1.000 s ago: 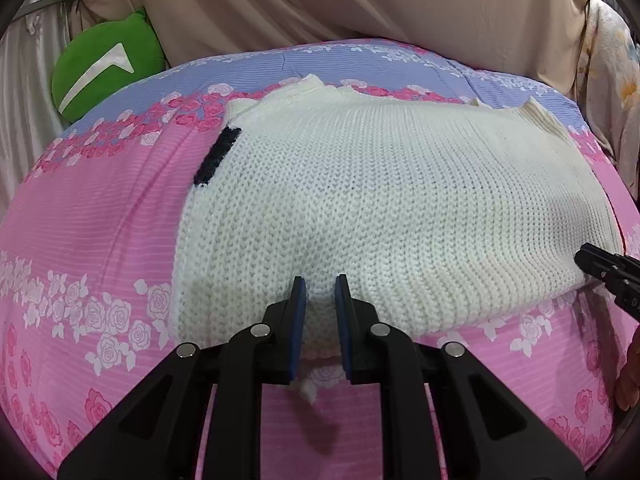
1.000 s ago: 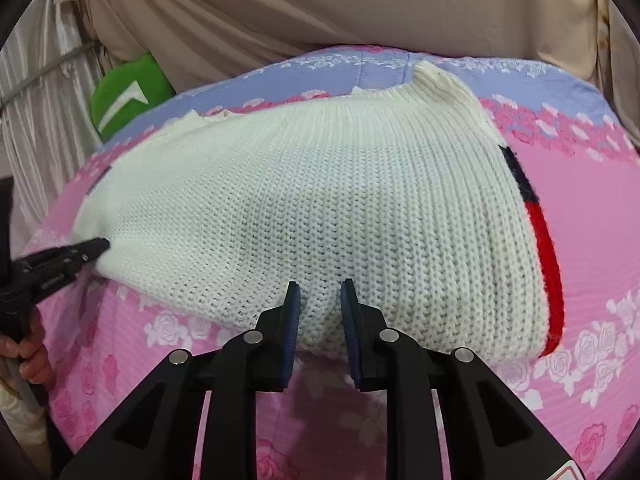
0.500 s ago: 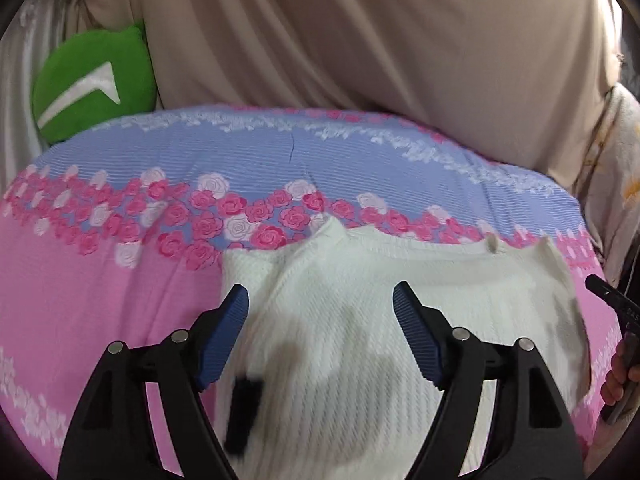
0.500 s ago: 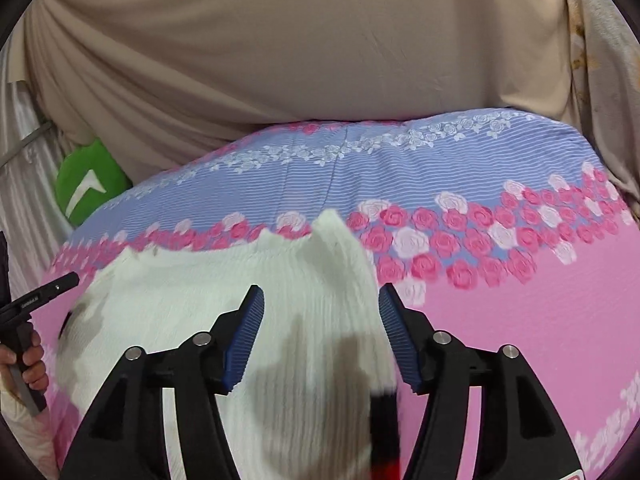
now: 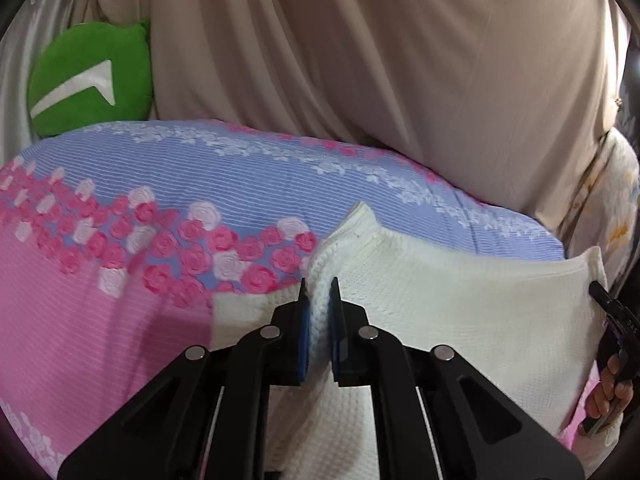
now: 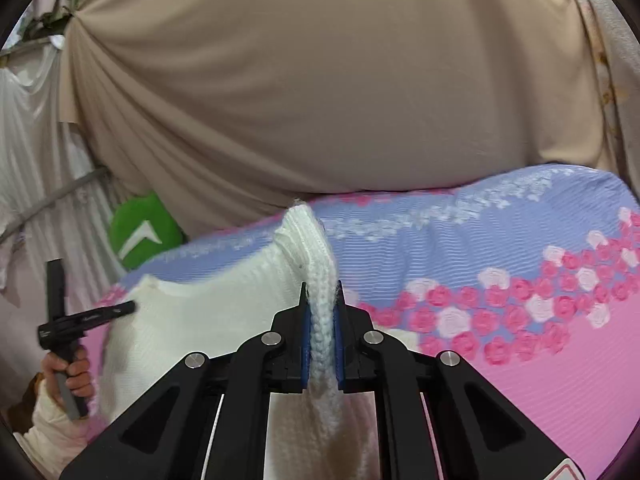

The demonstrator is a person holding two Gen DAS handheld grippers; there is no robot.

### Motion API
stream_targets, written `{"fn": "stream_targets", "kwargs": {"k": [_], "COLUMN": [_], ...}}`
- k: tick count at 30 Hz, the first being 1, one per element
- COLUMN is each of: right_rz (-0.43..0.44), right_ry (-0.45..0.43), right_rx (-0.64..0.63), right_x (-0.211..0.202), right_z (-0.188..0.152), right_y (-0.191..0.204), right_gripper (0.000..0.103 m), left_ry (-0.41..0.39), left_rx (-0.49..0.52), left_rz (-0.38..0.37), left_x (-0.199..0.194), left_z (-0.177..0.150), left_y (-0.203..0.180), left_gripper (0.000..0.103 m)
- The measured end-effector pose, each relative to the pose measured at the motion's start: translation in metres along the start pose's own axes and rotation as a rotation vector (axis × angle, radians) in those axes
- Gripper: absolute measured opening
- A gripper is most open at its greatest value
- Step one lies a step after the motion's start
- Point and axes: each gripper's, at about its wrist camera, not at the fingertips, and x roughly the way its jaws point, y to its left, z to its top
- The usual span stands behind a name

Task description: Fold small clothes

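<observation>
On the bed, over that pink and lavender rose-print sheet, I've got a white knit sweater pinched at both far corners. My left gripper has just been closing, and from its own camera the blue pads are now clamped on a bunched fold of the knit, with the ribbed edge poking up past the fingertips toward the lavender band of the sheet. Same deal on the other side: my right gripper has just been closing too, and its pads are squeezing a thick ribbed roll of the sweater that sticks up in a little peak beyond the tips. Between the two grips the fabric spans across in a shallow sag, and the rest of it hangs down toward the cameras, so most of the sweater looks lifted off the sheet, though how much of the lower part touches the bed I can't tell. From the left camera the right hand shows at the far right edge, wrapped around its handle; from the right camera the left hand is at the lower left doing the same. Behind the bed a beige curtain hangs in folds, with a green cushion carrying a white arrowhead mark tucked at the left end.
</observation>
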Motion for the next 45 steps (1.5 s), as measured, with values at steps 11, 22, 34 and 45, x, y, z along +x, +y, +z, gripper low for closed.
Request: {"fn": "stream_targets", "kwargs": {"k": [11,22,34,45], "right_rz": [-0.243,0.049,-0.219,-0.307], "right_ry": [0.129,0.334,0.277,0.242], "right_rx": [0.097,-0.208,0.094,-0.057], "right_x": [0.033,0.037,-0.047,-0.022], "right_z": [-0.01,-0.115,-0.144,-0.132], "right_y": [-0.025,0.143,-0.003,0.043], "right_gripper": [0.021,0.021,0.0,0.013], "left_ry": [0.12,0.108,0.137,0.161], "left_rx": [0.012,0.265,0.135,0.068], "left_rz": [0.133,-0.082,0.082,0.095], "left_x": [0.049,-0.018,-0.046,-0.054], "left_z": [-0.017,-0.09,-0.123,-0.14], "left_y": [0.01,-0.111,-0.016,-0.007], "left_gripper": [0.012,0.029,0.016,0.016]}}
